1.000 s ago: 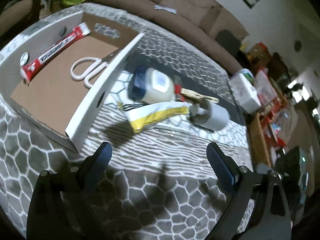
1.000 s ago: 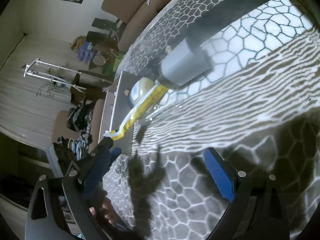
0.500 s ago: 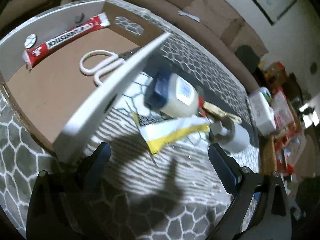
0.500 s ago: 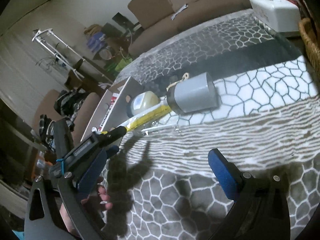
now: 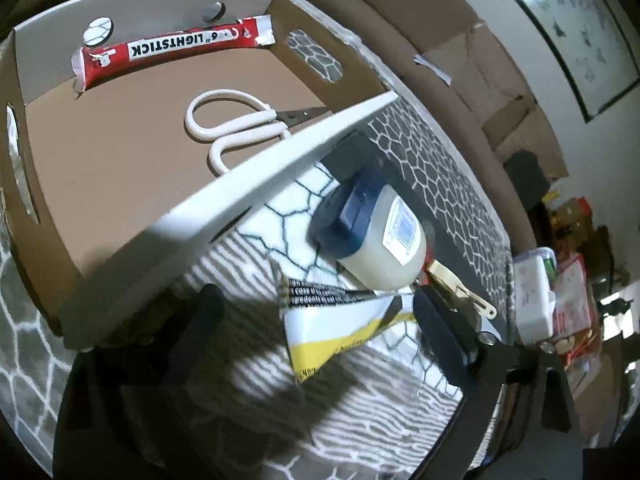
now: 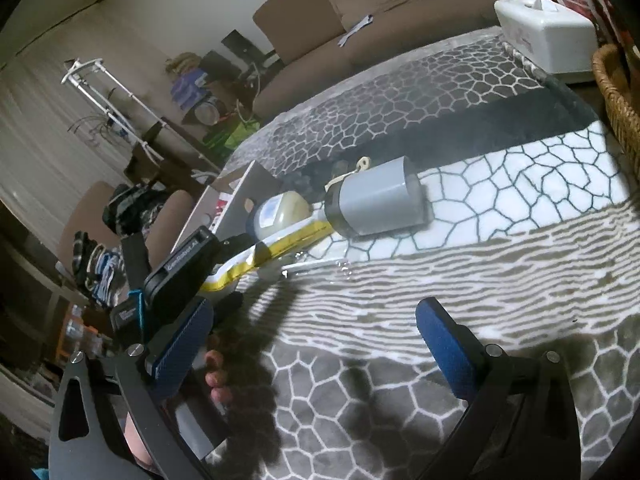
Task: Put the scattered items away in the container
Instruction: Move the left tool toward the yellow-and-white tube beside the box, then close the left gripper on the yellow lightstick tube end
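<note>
Cardboard tray [image 5: 120, 184], shallow, brown floor with grey-white walls and cut-out handles, sits on the hexagon-patterned grey and white cloth [image 6: 400, 380] at the left of the left wrist view. Contents: red "6\" LIGHTSTICK" foil packet [image 5: 176, 50] leaning along the far wall; white-handled scissors [image 5: 236, 128] lying flat on the tray floor.

Items outside the tray, clustered just beside its near white wall:
- Cream-coloured jar with a dark blue lid [image 5: 372, 236], on its side.
- Yellow and white flat sachet with black printed text [image 5: 336, 328], lying in front of the jar and touching it.
- Grey cylindrical canister [image 6: 376, 204], on its side, beyond the sachet.
- Small brass-coloured clip [image 5: 460, 288] behind the jar.

Left claw [image 5: 320, 336]: fingers spread wide, one on each side of the sachet's near end, low over the cloth; whether either finger touches the sachet cannot be told. It holds nothing.

Right claw [image 6: 316, 344]: blue-padded fingers [image 6: 444, 348] wide apart over bare cloth, well short of the canister, holding nothing.

Background: brown sofa [image 6: 360, 20]; white tissue box [image 6: 548, 36]; woven basket [image 6: 620, 100] at the cloth's right edge.
</note>
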Demonstrator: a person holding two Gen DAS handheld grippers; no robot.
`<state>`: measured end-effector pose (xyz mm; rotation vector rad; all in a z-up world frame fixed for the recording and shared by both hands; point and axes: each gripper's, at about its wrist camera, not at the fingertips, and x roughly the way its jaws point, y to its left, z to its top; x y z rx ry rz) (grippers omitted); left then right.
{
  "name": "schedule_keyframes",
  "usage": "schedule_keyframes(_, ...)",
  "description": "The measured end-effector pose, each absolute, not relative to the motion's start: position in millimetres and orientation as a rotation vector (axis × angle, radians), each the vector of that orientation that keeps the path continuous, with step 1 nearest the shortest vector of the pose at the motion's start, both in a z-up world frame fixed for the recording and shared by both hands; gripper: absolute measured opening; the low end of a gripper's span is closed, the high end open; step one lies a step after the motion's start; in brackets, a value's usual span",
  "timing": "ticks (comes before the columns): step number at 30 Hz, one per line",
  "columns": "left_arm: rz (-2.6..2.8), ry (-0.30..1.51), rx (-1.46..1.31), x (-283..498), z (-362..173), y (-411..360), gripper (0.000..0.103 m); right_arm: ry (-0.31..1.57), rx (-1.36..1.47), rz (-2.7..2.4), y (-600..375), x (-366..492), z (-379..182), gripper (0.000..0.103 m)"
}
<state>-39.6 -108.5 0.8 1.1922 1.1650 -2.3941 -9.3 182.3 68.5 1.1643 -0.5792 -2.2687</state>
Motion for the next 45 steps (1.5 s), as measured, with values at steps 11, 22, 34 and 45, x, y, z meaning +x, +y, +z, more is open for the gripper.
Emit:
schedule_keyframes(11,-2.403,1.234,1.168,-34,5,-110,0.031,-0.528,1.184,-2.258,173,-9,67,0.103)
schedule_keyframes(22,-2.69,0.999,1.277,-8,41,-69,0.016,-0.646,1.186,-2.179,176,-11,65,0.103)
schedule_keyframes(34,-2.977,0.177,1.579,40,25,37,0.014,-0.798,1.297,-2.135,199,-20,56,0.103)
schedule_keyframes(45,-2.972,0.396,1.595,54,36,17,0.061,-0.617,1.37,-2.219,194,-21,54,0.088)
